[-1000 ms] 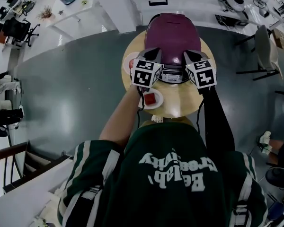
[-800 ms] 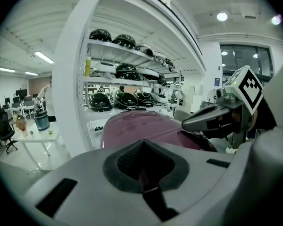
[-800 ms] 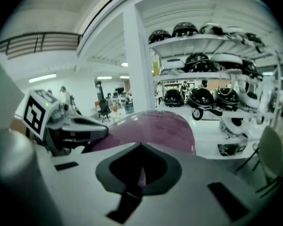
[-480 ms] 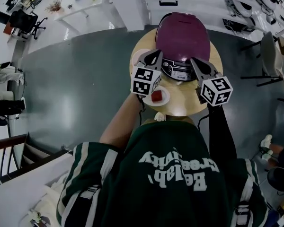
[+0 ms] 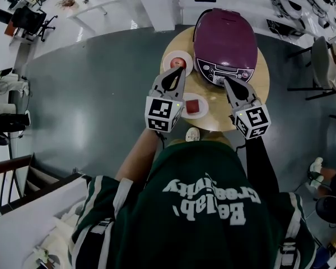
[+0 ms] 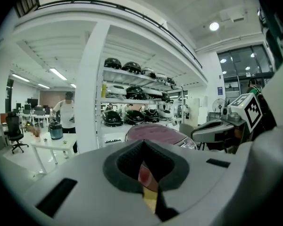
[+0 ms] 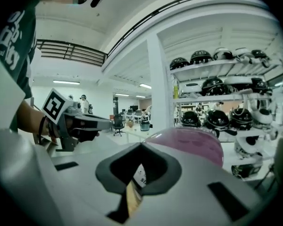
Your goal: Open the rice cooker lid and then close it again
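Observation:
The rice cooker (image 5: 225, 41) stands on the far part of a round wooden table (image 5: 213, 123). Its purple lid is down and its control panel faces me. My left gripper (image 5: 173, 76) is shut and empty, hovering over the table left of the cooker, short of it. My right gripper (image 5: 231, 87) is also shut and empty, just in front of the cooker's panel. The left gripper (image 6: 144, 145) view shows the purple lid (image 6: 155, 133) beyond the closed jaws. From the right gripper (image 7: 140, 147) the lid (image 7: 191, 142) appears ahead and to the right.
Two small white plates share the table: one (image 5: 178, 63) left of the cooker, one (image 5: 195, 106) with a red block between the grippers. A small white object (image 5: 192, 134) lies at the near edge. Grey floor surrounds the table; shelves of helmets (image 6: 132, 117) stand behind.
Both grippers have drawn back from the cooker's front toward me and lowered. The lid stays down throughout. The head camera's view has shifted, so the table sits higher in frame.

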The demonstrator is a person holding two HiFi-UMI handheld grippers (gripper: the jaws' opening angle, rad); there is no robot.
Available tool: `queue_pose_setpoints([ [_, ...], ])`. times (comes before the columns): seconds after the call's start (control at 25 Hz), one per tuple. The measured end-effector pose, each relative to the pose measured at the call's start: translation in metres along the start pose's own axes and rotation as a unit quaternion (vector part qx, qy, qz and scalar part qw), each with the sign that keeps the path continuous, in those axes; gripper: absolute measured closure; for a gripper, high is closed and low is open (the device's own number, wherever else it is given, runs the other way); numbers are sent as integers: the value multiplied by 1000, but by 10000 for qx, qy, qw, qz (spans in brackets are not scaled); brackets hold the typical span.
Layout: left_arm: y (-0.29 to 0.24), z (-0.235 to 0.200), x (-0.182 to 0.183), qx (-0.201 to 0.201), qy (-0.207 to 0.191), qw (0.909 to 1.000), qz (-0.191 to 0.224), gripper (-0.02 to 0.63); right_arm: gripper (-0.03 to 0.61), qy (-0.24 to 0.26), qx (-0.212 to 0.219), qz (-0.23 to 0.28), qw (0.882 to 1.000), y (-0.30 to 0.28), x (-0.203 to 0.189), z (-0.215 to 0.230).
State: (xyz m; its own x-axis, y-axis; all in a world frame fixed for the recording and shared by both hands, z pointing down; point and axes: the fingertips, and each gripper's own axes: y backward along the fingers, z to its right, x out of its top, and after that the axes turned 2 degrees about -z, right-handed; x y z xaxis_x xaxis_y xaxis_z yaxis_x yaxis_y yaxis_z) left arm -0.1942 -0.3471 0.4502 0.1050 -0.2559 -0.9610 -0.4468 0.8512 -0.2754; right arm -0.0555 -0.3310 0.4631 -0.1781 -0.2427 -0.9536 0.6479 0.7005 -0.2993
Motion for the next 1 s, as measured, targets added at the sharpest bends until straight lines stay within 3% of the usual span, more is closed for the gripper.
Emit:
queue_pose_setpoints([
  [0.4, 24, 15, 34, -195, -71, 9978, 625, 618, 575, 247, -880, 533, 9944, 32, 28, 3],
  [1.0, 29, 5, 49, -7, -115, 9968, 792, 618, 575, 243, -1554, 627, 9856, 63, 30, 15],
])
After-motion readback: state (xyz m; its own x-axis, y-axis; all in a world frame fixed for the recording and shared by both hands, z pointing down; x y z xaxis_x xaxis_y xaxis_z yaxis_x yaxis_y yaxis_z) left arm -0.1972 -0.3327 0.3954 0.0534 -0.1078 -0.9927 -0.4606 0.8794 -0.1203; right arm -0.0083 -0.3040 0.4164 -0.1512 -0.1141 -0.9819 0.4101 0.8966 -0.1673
